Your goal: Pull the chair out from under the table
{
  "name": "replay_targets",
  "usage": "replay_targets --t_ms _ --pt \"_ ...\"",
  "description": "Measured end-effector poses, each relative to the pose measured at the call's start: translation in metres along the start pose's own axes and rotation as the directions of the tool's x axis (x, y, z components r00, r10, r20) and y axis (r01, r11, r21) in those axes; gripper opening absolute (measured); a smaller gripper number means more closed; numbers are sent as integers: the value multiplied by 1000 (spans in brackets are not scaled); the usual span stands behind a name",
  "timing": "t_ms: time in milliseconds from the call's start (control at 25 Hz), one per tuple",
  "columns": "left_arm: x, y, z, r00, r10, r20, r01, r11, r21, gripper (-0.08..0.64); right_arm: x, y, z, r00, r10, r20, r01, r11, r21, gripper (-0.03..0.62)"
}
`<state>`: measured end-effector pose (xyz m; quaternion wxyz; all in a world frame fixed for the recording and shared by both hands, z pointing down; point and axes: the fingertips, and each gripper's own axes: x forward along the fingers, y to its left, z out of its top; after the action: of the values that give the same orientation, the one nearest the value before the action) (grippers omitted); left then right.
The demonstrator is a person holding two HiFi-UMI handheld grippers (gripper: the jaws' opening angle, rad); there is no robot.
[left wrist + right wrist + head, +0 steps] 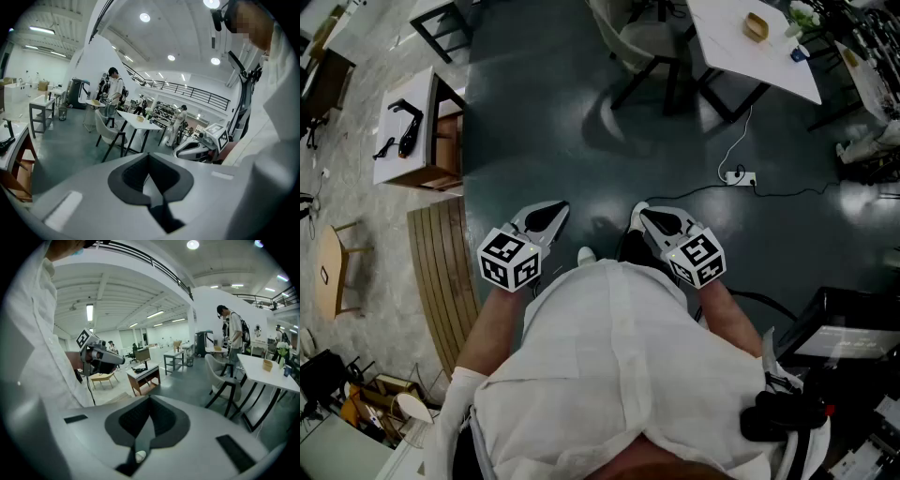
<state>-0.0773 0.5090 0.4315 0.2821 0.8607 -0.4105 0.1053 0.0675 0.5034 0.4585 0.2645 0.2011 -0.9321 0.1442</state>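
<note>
Two tools, both clenched on nothing, hang at my waist w/ the job not yet started: the left gripper [551, 216] and right gripper [643, 218] have their jaws pressed together and empty, as each gripper view shows; the chair [639, 42], a pale shell seat on dark legs, stands well apart across the dark floor [544, 122], drawn up to the near edge of the white table [727, 56]; how far under it sits I can't tell from here. Step in hand, by my reading: the approach, i.e. nothing touched and the chair not moved out. Next move prob. calls for walking over to the chair, opening at least one pair of jaws wide enough for the backrest rim, closing on it, then drawing straight back away from the table so the chair's legs clear the table's dark frame; a power strip [739, 176] lies on the floor near that route, so my feet need care. Pose: elbows bent, forearms close to my torso, both tools tipped a bit below level, tips angled toward each other in front of me.
</note>
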Motion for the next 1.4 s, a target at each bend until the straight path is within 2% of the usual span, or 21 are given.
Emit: replay_targets --t_ms 240,400,560,760,960,1160,1280,1400 --pt "-8 8 -8 999 -13 49 11 999 41 6 17 8 5 1000 -15 -5 15 999 -44 6" --pt "-11 12 -10 999 -17 52 15 1000 24 7 21 10 16 1000 -19 -8 18 998 -58 6" --pt "-4 19 -11 999 -21 49 21 1000 2 7 28 -1 17 1000 -21 -13 21 999 -24 6" --pt "19 44 2 999 -5 38 5 1000 -6 8 49 -35 23 1000 -9 -2 9 1000 12 8" --pt "56 86 48 999 42 28 -42 999 -13 8 82 -101 58 1000 10 29 -11 1000 15 9" --pt "110 117 115 998 62 3 -62 998 30 8 100 -179 99 997 15 73 -17 1000 22 9" --pt "140 132 152 998 63 12 -64 997 40 8 107 -221 113 997 17 78 -19 999 29 9" --pt "168 147 173 998 65 10 -66 997 32 8 113 -261 122 996 2 85 -5 999 37 9"
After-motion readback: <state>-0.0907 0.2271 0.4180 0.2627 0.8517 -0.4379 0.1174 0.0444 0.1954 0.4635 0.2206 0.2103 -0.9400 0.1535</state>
